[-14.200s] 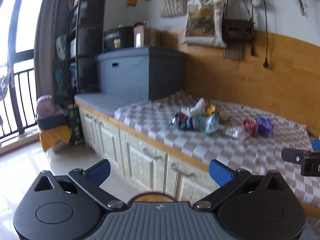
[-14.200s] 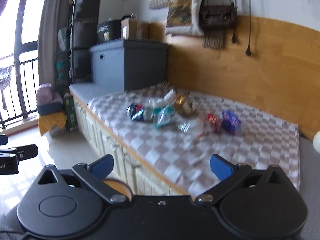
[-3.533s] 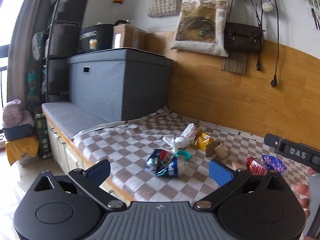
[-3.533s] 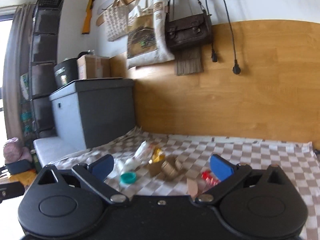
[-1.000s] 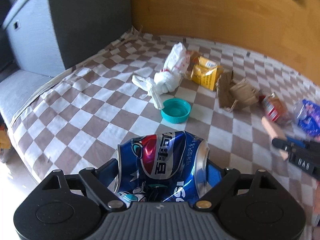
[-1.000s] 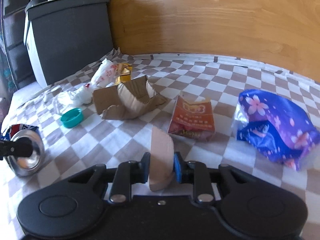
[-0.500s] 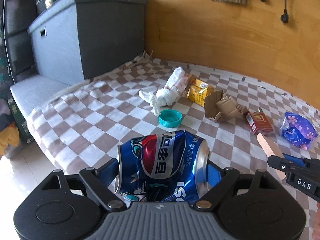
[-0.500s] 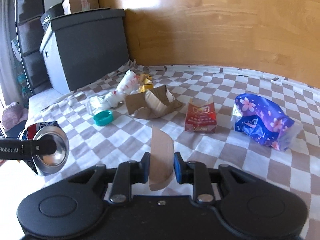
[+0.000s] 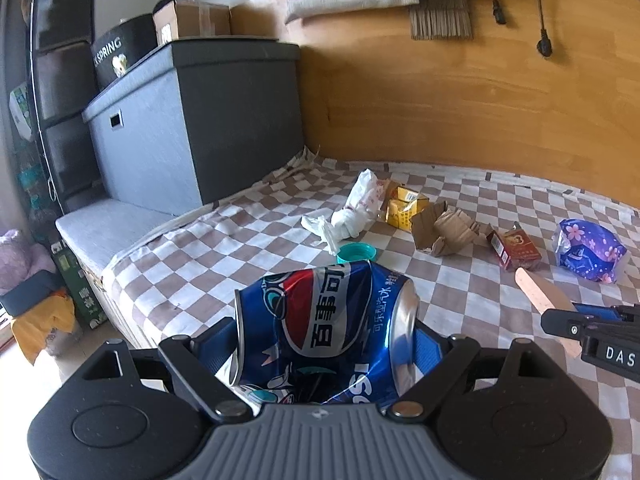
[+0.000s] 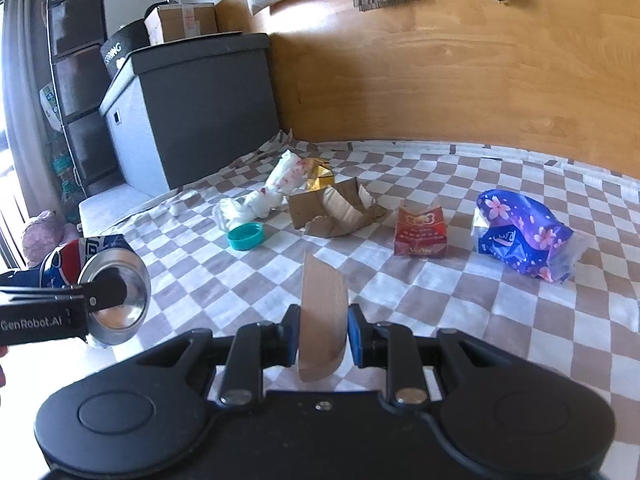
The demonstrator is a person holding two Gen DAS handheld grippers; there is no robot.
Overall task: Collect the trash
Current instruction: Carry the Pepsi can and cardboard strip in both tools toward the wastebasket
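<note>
My left gripper (image 9: pixel 324 340) is shut on a crushed blue Pepsi can (image 9: pixel 320 320), held above the near edge of the checked cloth (image 9: pixel 224 248). The can (image 10: pixel 112 292) also shows at the left of the right wrist view, its silver end facing me. My right gripper (image 10: pixel 323 336) is shut on a flat tan cardboard strip (image 10: pixel 322 320), which stands upright between the pads. That strip (image 9: pixel 540 300) sticks out at the right of the left wrist view. Trash on the cloth: a teal lid (image 10: pixel 245 236), a white wrapper (image 10: pixel 276 188), torn cardboard (image 10: pixel 336 208), a red pack (image 10: pixel 420 232), a purple flowered bag (image 10: pixel 520 232).
A yellow packet (image 9: pixel 404 204) lies behind the torn cardboard. A grey storage box (image 9: pixel 192 120) stands at the cloth's far left corner, with a carton (image 9: pixel 192 24) on top. A wood-panelled wall (image 9: pixel 460 92) runs behind. The floor with bags (image 9: pixel 36 312) lies left of the bench.
Both grippers have pulled back and risen from the cloth, each still gripping its load. The trash pile looks smaller and farther, and more of the wall and grey box shows.
</note>
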